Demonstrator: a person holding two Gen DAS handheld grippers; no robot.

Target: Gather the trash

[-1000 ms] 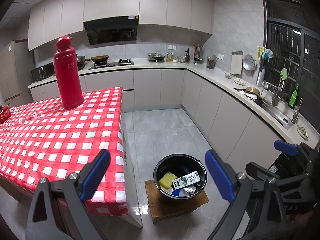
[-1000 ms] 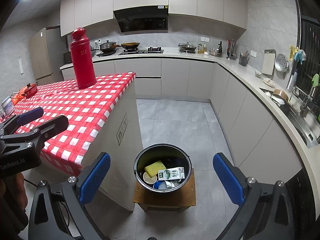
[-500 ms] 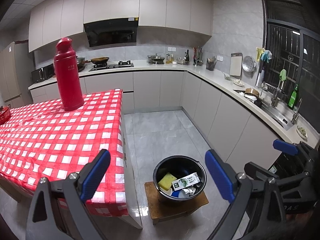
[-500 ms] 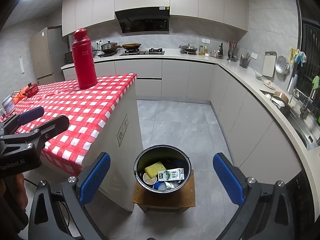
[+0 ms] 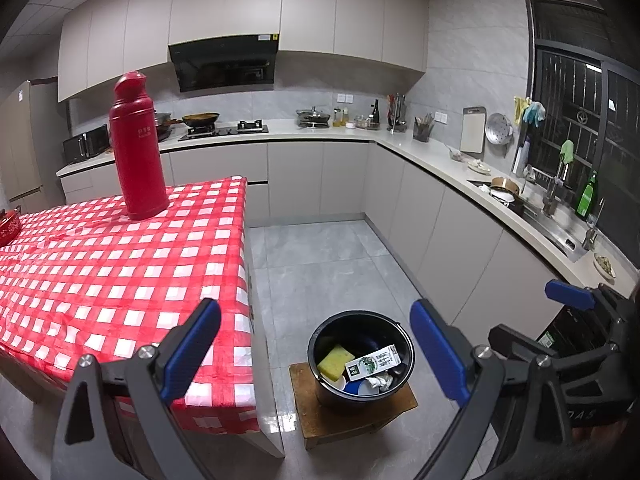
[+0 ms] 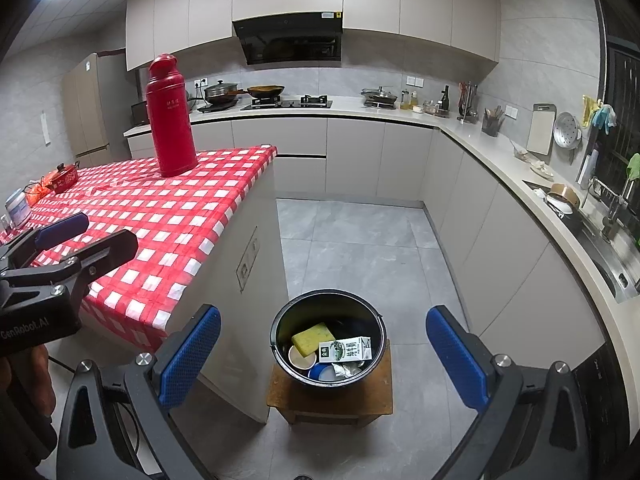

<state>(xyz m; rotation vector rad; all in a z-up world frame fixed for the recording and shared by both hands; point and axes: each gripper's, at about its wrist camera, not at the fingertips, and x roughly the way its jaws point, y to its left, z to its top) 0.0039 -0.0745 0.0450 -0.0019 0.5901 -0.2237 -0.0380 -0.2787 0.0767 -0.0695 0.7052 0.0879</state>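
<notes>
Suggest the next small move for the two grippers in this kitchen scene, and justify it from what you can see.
Probably turn toward the checked table to look for leftover trash. Both the left gripper and right gripper are open and empty, while the bucket on the stool already holds a sponge, milk carton and cups.

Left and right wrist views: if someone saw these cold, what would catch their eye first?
Probably the tall red thermos standing upright near the far end of the red-and-white checked tablecloth. Next, the black bucket on a low wooden stool on the floor beside the table, holding a yellow sponge, a milk carton and other trash. Both the left gripper and right gripper hang open and empty above it.
</notes>
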